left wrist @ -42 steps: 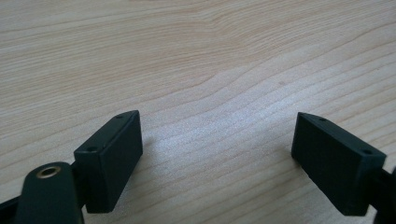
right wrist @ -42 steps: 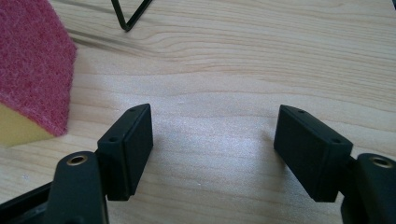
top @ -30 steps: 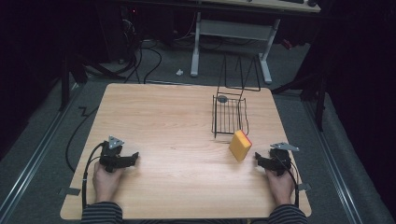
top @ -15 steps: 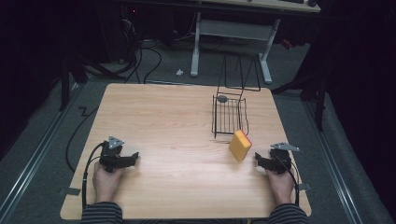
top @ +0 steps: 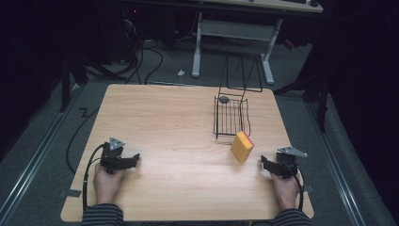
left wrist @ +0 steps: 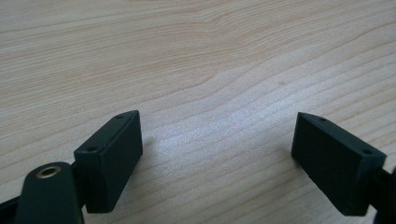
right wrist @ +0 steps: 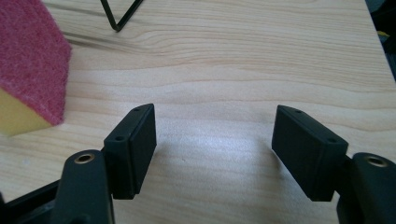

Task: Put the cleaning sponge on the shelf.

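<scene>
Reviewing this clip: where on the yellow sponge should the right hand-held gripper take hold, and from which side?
Grip the sponge across its two broad faces, the yellow one and the red scouring one. It stands tilted on edge by the wire basket, so those faces are exposed and probably narrow enough for the open jaws. Come from its right, where the right hand-held gripper already lies.

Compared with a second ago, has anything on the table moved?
Hardly. The right tool has just been closing its jaws slightly, nothing between them. The sponge, the wire basket and the left tool are where they were.
</scene>
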`<state>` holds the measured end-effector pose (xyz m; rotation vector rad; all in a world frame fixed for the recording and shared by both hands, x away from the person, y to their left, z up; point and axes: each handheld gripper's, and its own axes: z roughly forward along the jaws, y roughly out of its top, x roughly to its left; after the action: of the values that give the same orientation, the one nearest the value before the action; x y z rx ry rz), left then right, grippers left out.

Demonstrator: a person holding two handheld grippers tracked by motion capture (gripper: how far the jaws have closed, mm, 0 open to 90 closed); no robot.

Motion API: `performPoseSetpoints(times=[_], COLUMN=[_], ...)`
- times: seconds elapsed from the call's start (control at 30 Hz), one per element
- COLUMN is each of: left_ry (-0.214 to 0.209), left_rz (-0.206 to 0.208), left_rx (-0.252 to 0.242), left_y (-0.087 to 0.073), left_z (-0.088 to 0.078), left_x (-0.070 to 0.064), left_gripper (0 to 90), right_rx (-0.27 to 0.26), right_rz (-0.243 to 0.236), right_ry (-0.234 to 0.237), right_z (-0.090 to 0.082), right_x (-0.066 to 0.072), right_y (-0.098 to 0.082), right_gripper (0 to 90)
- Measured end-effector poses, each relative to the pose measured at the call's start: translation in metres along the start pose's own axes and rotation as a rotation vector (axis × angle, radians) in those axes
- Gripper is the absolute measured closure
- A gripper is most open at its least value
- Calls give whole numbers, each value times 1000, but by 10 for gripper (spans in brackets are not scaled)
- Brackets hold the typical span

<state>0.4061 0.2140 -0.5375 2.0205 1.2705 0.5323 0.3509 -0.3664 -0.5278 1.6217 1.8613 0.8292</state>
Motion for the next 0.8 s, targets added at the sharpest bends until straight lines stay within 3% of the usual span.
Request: performPoseSetpoints(times=[0.47, 0.8], left_ry=[0, 0], left_rz=[0, 0], left_rx=[0, 0], left_y=[0, 0], left_z=[0, 0], left_x=[0, 0], left_gripper=[169, 169], right_rx=[-64, -117], right_rz=[4, -15], right_ry=[15, 55], right_z=[-27, -49], right_x=[1, 14], right_y=[-14, -24], right_gripper=[332, 331])
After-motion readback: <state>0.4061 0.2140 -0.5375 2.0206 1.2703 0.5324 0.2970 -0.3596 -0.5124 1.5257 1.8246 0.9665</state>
